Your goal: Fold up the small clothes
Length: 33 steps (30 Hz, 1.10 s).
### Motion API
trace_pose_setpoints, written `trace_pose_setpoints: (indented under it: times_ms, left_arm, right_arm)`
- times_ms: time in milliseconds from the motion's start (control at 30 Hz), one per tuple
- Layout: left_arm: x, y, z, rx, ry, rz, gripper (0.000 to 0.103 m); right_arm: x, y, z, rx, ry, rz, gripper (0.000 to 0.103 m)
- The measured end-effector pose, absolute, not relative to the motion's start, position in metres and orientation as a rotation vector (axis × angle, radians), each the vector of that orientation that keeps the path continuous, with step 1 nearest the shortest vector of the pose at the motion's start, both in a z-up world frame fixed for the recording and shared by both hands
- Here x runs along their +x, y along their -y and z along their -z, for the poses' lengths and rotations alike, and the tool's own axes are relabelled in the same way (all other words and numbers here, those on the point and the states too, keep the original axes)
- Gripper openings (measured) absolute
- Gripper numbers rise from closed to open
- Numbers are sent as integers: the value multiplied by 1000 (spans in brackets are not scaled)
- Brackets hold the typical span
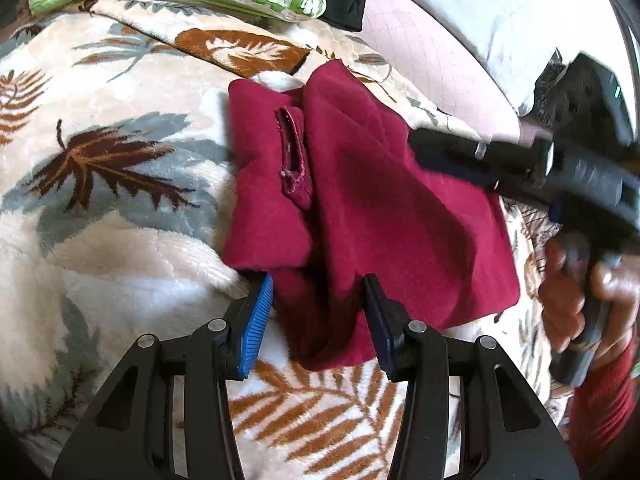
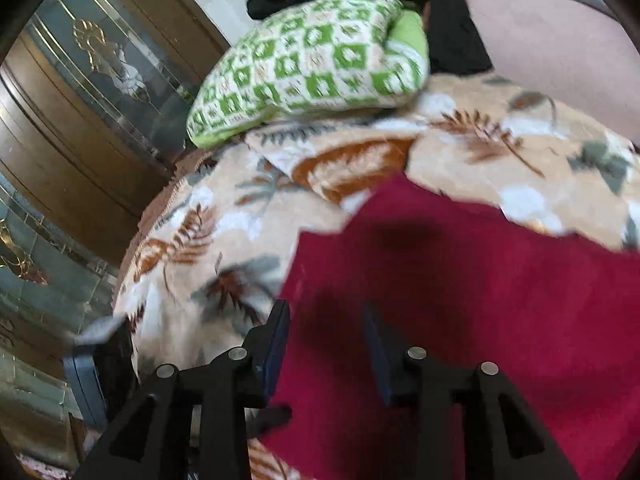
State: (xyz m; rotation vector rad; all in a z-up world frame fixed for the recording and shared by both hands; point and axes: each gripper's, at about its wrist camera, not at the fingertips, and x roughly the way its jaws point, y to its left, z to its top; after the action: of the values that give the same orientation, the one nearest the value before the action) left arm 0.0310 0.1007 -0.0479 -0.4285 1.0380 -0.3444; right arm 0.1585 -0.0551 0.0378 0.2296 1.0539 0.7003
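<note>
- Crimson fleece garment (image 1: 380, 200) lies at centre frame in the left wrist view, spread on a plush leaf-print blanket (image 1: 120, 184); a stitched loop or placket (image 1: 294, 160) shows on its left half, and a lengthwise fold runs down the middle.
- No brand, label or legible writing is visible on the garment, the blanket or either tool.
- Left gripper (image 1: 318, 312), lower centre of the left wrist view: jaws stand apart, one blue ribbed pad (image 1: 256, 320) at the garment's lower left edge, the dark pad resting against the cloth. The lower hem lies between them; the pads do not press it.
- Right gripper (image 2: 326, 344), lower centre of the right wrist view: jaws parted, blurred, positioned over the garment's left edge. No cloth is pinched between the pads.
- In the left wrist view the right gripper enters from the right edge, blurred, its fingers over the garment's upper right portion; a hand (image 1: 588, 292) with a red sleeve (image 1: 604, 408) holds its handle.
- Green-and-white patterned pillow (image 2: 312, 68) sits at upper centre of the right wrist view, with black fabric (image 2: 452, 20) behind it.
- Glazed wooden cabinet door (image 2: 96, 92) with gold ornament occupies the upper left of the right wrist view.
</note>
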Motion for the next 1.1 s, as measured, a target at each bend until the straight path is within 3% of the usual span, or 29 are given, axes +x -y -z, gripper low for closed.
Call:
trace_pose_setpoints:
  times_ms: [333, 367, 400, 500, 733, 933, 1100]
  left_arm:
    - [32, -90, 34, -464, -1005, 441, 44]
    - [35, -86, 37, -451, -1023, 445, 39]
    - [38, -82, 40, -444, -1040, 444, 25]
    - [41, -79, 43, -392, -1049, 404, 7]
    - [46, -109, 35, -450, -1004, 341, 7]
    - [40, -105, 43, -410, -1034, 314, 7]
    - [37, -102, 45, -394, -1040, 300, 7]
  right_arm:
    - [147, 68, -2, 322, -1125, -682, 36]
    - [147, 70, -2, 328, -1123, -676, 36]
    - [147, 73, -3, 330, -1117, -670, 36]
    - [145, 83, -10, 330, -1090, -655, 36]
    - [137, 93, -22, 328, -1045, -668, 36]
    - [140, 72, 17, 252, -1138, -629, 36]
    - [153, 61, -17, 279, -1062, -650, 36]
